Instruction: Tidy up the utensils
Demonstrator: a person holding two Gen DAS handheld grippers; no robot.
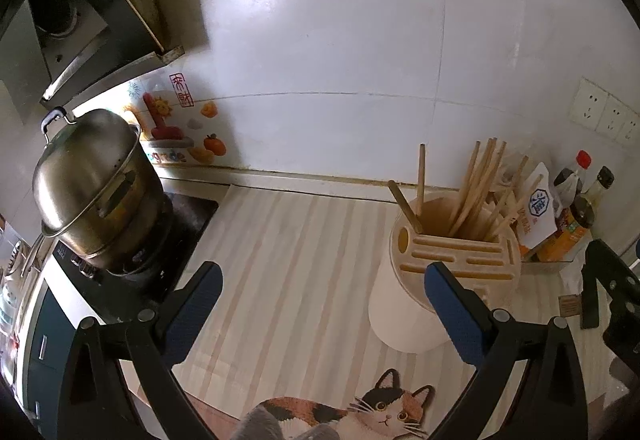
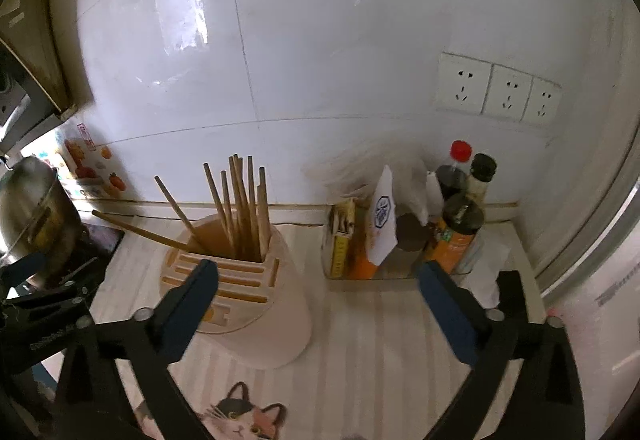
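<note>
A cream utensil holder (image 1: 416, 304) with knife slots stands on the striped counter; it also shows in the right wrist view (image 2: 256, 304). Several wooden chopsticks (image 1: 476, 191) stand in its round well, and in the right wrist view (image 2: 240, 207) one leans far left. My left gripper (image 1: 324, 280) is open and empty, just left of the holder. My right gripper (image 2: 316, 276) is open and empty, its left finger in front of the holder. The right gripper's body shows at the right edge of the left wrist view (image 1: 612, 292).
A steel pot (image 1: 92, 191) sits on the gas stove at the left. A clear tray with sauce bottles (image 2: 460, 199) and packets stands right of the holder against the tiled wall. Wall sockets (image 2: 500, 91) are above. A cat-print mat (image 1: 360, 412) lies at the front edge.
</note>
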